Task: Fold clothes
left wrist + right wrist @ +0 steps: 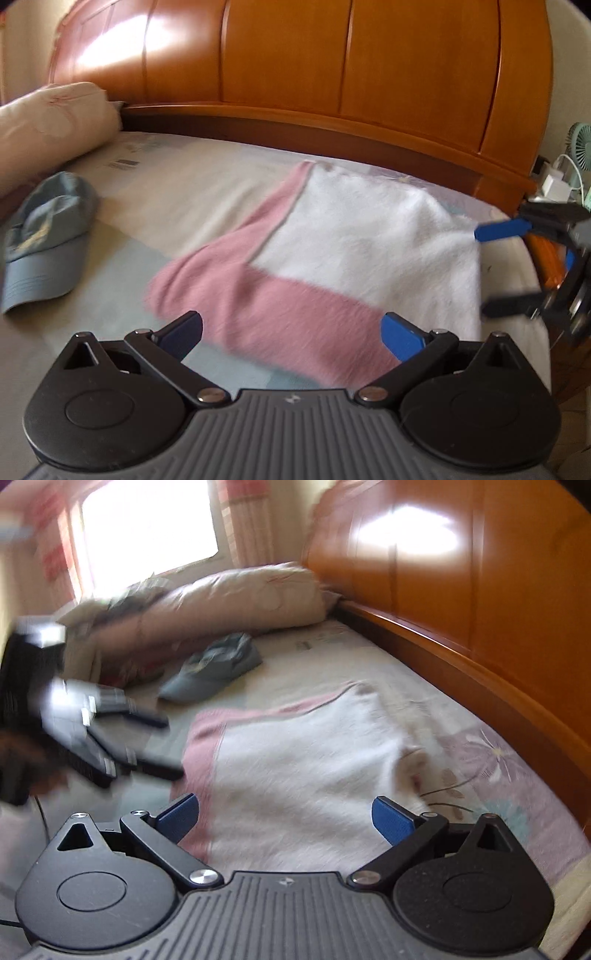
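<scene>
You are hovering both tools, left tool (pixel 291 334) and right tool (pixel 286 814), spread wide and gripping nothing, over the pink-and-white garment (pixel 332 254) lying partly doubled on the bed (pixel 184 192); pinch edges squarely, near 12 o'clock.

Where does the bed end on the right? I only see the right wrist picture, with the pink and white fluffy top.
Observer: In the left wrist view the bed ends just past the top, and a small green fan stands beyond it.
Operator: Anything next to the fan?
Observer: Yes, a white charger plug with a cable sits beside it.
Operator: Is my right gripper holding the top?
Observer: No. The right gripper is open at the top's right edge, nothing between its fingers.
Operator: And the left one?
Observer: The left gripper is open too, at the pink hem. A blue cap lies to its left.
</scene>
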